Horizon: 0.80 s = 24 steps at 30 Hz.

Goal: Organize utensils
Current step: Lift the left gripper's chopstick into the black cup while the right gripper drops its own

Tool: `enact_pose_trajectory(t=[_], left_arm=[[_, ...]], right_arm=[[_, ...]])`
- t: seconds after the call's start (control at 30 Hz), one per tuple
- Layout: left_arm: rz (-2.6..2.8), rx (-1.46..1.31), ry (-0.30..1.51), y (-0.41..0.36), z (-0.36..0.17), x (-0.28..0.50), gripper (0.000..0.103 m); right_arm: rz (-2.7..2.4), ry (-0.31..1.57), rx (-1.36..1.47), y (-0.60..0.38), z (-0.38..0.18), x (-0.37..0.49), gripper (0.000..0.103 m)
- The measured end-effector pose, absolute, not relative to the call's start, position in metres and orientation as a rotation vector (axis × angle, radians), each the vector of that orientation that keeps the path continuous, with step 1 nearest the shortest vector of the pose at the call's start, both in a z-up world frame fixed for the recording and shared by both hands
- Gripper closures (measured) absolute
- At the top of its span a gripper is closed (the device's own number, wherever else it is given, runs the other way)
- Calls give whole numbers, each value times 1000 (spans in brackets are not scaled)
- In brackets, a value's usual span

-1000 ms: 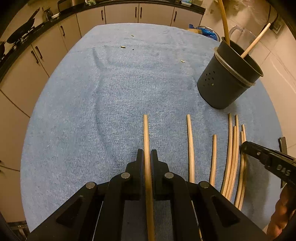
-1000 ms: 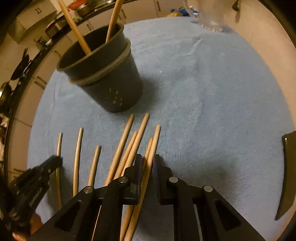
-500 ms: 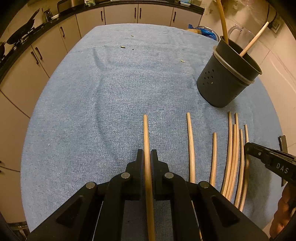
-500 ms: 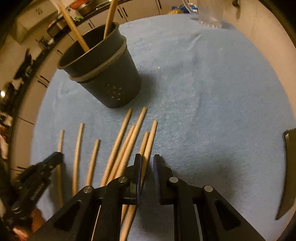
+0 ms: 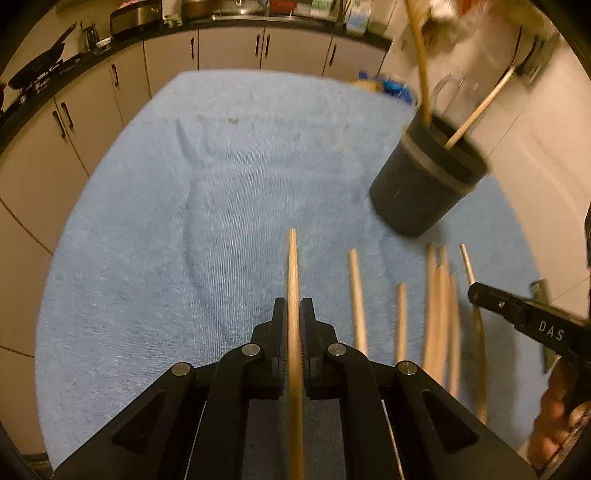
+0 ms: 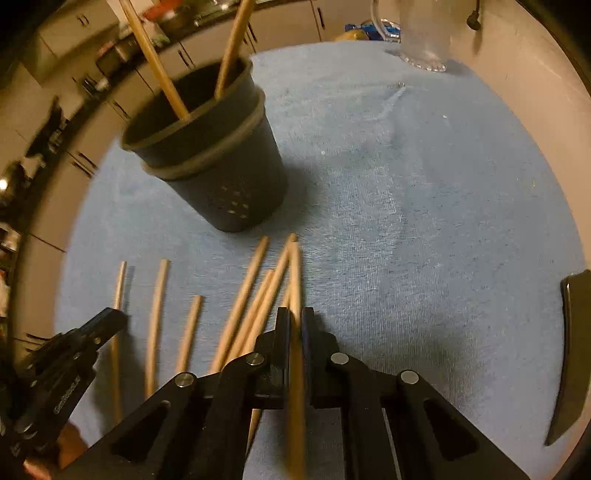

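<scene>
Several wooden chopsticks lie on a blue towel in front of a dark grey utensil holder that has two sticks standing in it. My left gripper is shut on one chopstick, lifted off the towel. My right gripper is shut on another chopstick, raised above the loose chopsticks. The holder stands just beyond them in the right wrist view. Each gripper shows in the other's view, the right one and the left one.
A clear glass jug stands at the far end of the towel. A dark flat object lies at the right edge. Kitchen cabinets run behind and to the left of the counter.
My right gripper has closed on a chopstick and lifted it. My left gripper has risen with its chopstick. Both views have tilted up towards the holder.
</scene>
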<state>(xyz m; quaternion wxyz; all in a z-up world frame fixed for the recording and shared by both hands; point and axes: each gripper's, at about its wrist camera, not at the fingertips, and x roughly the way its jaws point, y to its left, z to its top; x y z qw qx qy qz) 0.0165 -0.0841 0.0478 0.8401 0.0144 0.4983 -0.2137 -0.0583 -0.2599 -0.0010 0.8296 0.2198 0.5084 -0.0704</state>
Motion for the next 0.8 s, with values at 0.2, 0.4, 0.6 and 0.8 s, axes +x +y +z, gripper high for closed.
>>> enact_pose_trajectory(t=[0.2,0.4,0.6,0.8], left_arm=[[-479,-44,923,-70,95,-3,97],[-484,-79,843,-69,130,-23,97],[-484,-80,801,-72,151,-32,97],[-486,-68,771,-71,166,-39,97]], right_arm=[[-71,842,490,-262,49,-97,96],[-50,658,487,-262,80,-127,96],[-34,567,512,-257,93,-154,96],[-33,526,524,-267,100,-164,96]])
